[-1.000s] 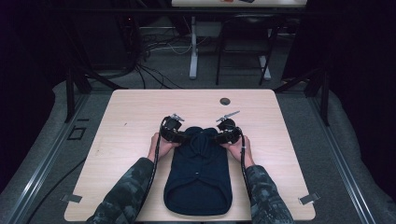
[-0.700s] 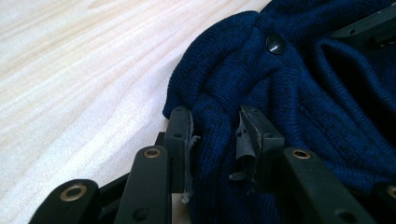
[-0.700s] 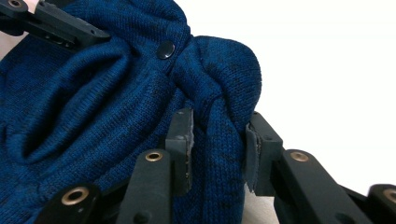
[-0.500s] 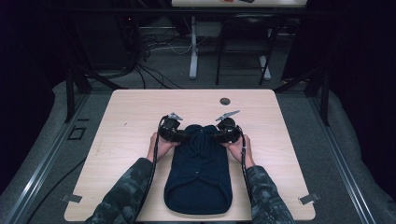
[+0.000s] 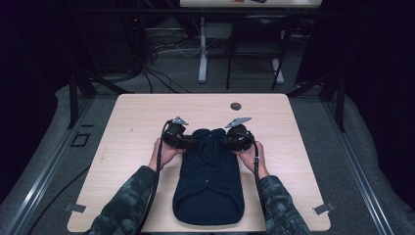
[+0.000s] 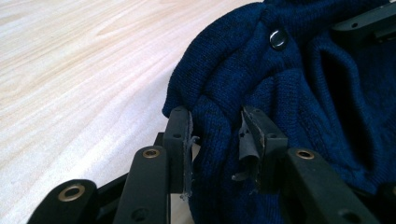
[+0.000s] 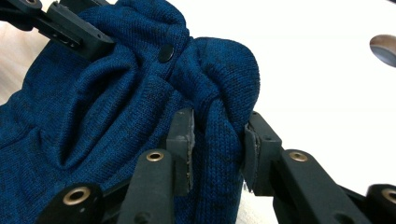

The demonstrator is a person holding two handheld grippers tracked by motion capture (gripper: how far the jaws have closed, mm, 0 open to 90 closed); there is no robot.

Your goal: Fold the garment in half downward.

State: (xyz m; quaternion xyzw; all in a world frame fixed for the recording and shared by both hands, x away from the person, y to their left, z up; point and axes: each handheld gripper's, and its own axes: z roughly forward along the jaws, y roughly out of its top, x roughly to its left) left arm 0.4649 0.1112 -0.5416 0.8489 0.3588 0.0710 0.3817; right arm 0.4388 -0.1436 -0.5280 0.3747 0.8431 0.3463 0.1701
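Observation:
A dark blue knitted sweater [image 5: 208, 191] lies lengthwise on the wooden table [image 5: 137, 122], its hem towards me. My left gripper [image 5: 187, 141] is shut on a fold at the top left of the sweater [image 6: 303, 93]; fabric fills the gap between the jaws of the left gripper [image 6: 217, 135]. My right gripper [image 5: 228, 141] is shut on a matching fold at the top right of the sweater [image 7: 93, 93], and knit bulges out of the right gripper [image 7: 217, 140]. A dark snap button [image 6: 279, 38] sits between the two folds, and the same button [image 7: 166, 52] faces the right gripper view.
A small dark round object [image 5: 236, 106] lies on the table beyond the sweater, near the far edge. Metal brackets [image 5: 323, 208] mark the front corners. Bare wood extends to the left and right of the sweater. Desk legs and cables stand on the floor behind.
Hardly anything differs: both grippers stay at the top corners of the sweater, and the garment lies where it did.

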